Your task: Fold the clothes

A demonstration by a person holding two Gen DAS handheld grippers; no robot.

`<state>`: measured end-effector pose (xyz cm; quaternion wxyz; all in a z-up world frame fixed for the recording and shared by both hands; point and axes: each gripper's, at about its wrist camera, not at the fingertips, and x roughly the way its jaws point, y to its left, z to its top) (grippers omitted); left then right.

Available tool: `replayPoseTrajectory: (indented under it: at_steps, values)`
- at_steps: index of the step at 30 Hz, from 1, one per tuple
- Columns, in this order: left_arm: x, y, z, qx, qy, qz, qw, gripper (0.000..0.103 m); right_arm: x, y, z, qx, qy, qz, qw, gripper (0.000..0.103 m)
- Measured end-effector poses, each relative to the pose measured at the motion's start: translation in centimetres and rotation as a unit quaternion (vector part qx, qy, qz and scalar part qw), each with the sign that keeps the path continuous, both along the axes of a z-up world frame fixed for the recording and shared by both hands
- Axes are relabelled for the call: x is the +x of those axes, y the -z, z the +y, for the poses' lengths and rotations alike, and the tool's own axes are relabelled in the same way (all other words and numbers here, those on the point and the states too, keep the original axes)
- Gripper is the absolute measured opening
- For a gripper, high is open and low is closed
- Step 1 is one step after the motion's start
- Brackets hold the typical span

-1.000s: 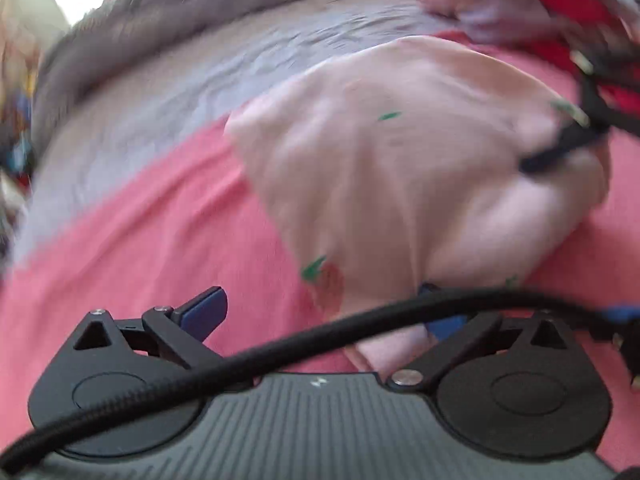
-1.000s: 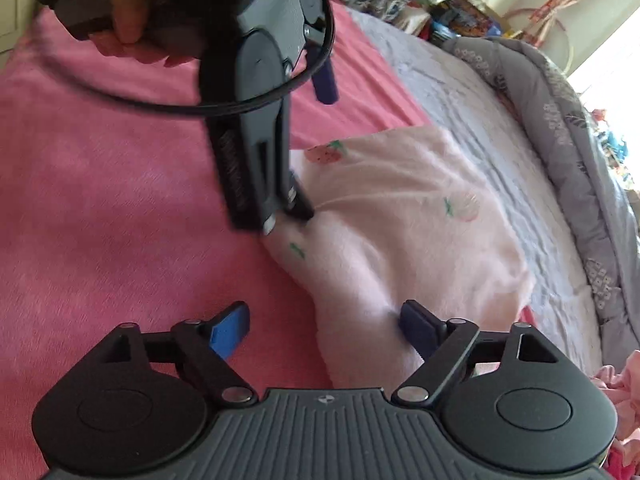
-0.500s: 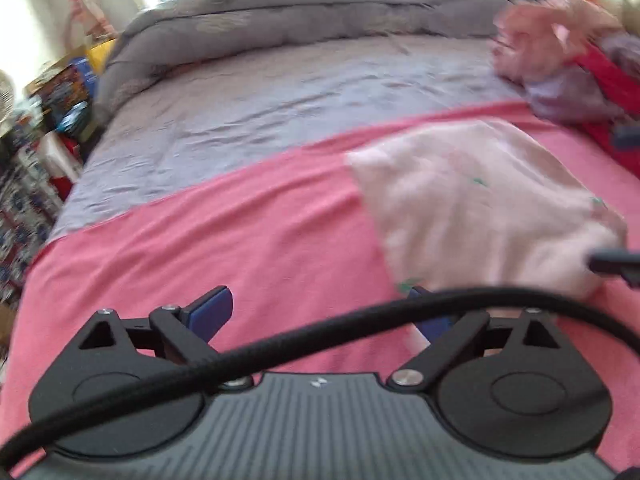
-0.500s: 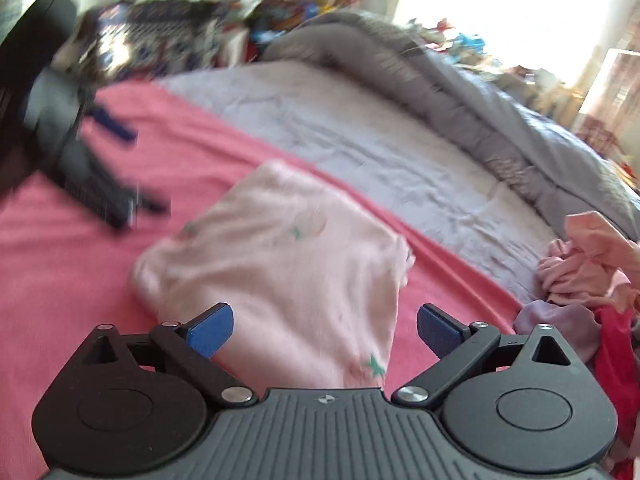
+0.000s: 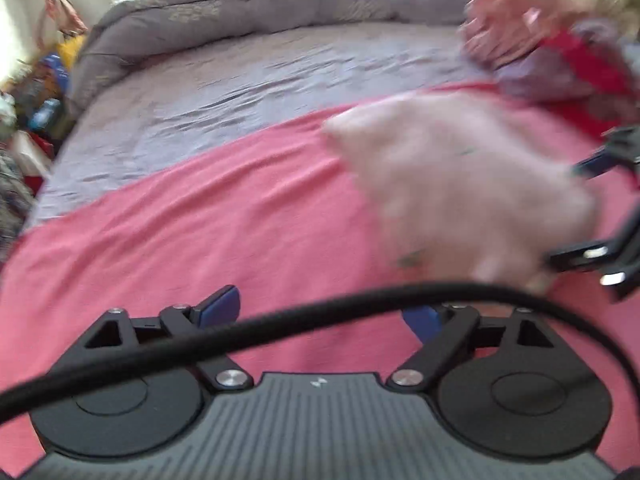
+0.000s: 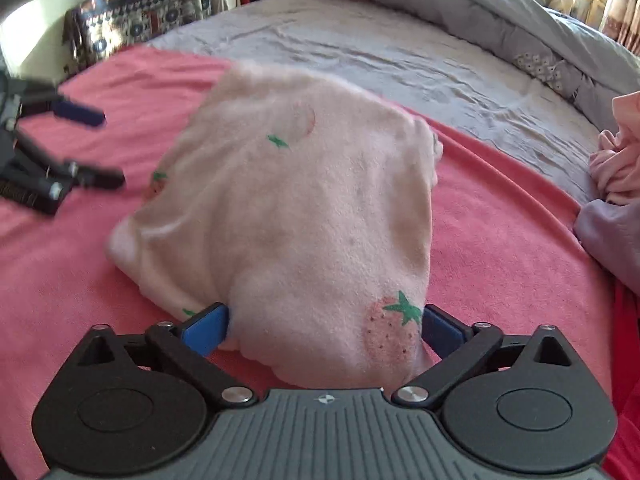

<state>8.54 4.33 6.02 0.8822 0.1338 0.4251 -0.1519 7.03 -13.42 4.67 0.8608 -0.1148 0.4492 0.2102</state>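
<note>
both tools gape: your right tool is closing around the pink garment, left tool empty. pinch that near edge squarely before lifting.

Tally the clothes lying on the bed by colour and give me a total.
pale pink strawberry garment, folded: 1
pink garment, crumpled: 1
lilac garment, crumpled: 1
red garment, crumpled: 1
Total: 4 in view; the crumpled ones overlap, so more may be hidden among them.
</note>
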Motion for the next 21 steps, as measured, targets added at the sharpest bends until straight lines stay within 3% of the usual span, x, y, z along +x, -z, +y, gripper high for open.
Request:
replayPoseTrajectory:
  at_steps: [2, 5, 7, 11, 14, 16, 17, 21]
  values:
    - [-0.6, 0.0, -2.3, -0.01, 0.029, -0.001, 0.9995, 0.095, -0.2, -1.4, -0.5, 0.006, 0.008, -0.04, 0.999, 0.098]
    - [-1.0, 2.2, -5.7, 0.028, 0.042, -0.007, 0.9987, 0.097, 0.3, -1.0, 0.0, -0.107, 0.018, -0.069, 0.992, 0.101]
    - [-1.1, 3.7, -6.1, 0.059, 0.036, -0.013, 0.9976, 0.103, 0.6, 0.4, 0.2, -0.15, -0.009, -0.073, 0.986, 0.102]
    - [-1.4, 4.0, -3.7, 0.066, 0.032, 0.012, 0.9972, 0.103, 1.3, 1.8, 1.1, -0.16, -0.037, -0.077, 0.983, 0.103]
    - [-2.2, 4.5, -1.8, 0.125, 0.054, 0.023, 0.9904, 0.103, 2.1, 2.3, 0.4, -0.141, -0.035, -0.066, 0.987, 0.103]
    - [-2.2, 3.5, -0.6, 0.127, 0.041, 0.027, 0.9906, 0.103, 2.5, 2.4, -0.2, -0.126, -0.027, -0.055, 0.99, 0.103]
    - [-2.2, 2.9, 0.0, 0.125, 0.036, 0.029, 0.9911, 0.095, 2.6, 2.3, -0.5, -0.116, -0.021, -0.047, 0.992, 0.103]
    - [-2.3, 0.4, -1.2, 0.031, 0.048, 0.03, 0.9979, 0.092, 2.2, 2.4, -1.1, -0.099, -0.008, -0.049, 0.994, 0.103]
